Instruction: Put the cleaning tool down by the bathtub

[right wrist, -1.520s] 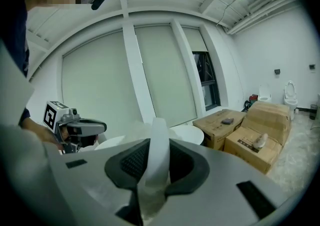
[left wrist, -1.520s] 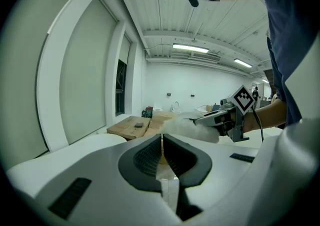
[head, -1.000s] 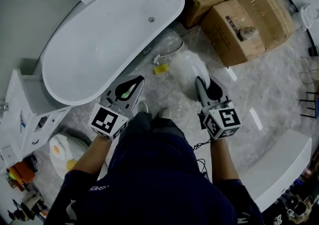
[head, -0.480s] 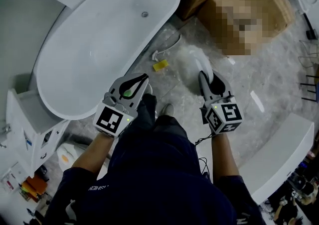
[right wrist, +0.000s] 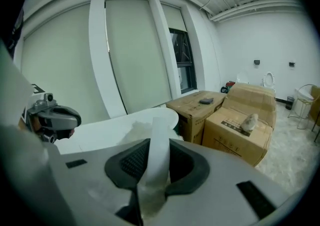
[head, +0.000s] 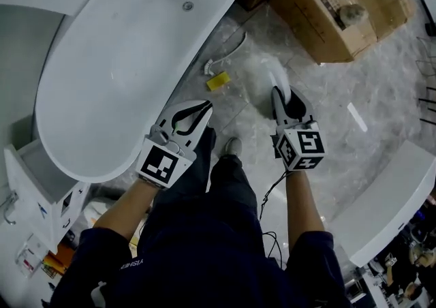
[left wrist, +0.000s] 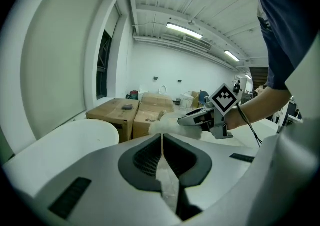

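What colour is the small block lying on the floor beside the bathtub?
The small block is yellow; the head view shows it best.

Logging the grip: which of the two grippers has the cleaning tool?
The right gripper: its jaws clamp the white handle of the cleaning tool. The left gripper is shut on nothing.

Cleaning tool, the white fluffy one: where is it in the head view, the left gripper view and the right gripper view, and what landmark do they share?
Head view: the cleaning tool is centre-right, over the floor, held by the right gripper.
Left gripper view: mid-frame, its fluffy head just ahead of the right gripper.
Right gripper view: bottom centre, its white handle pinched between the jaws.
Shared landmark: the bathtub.
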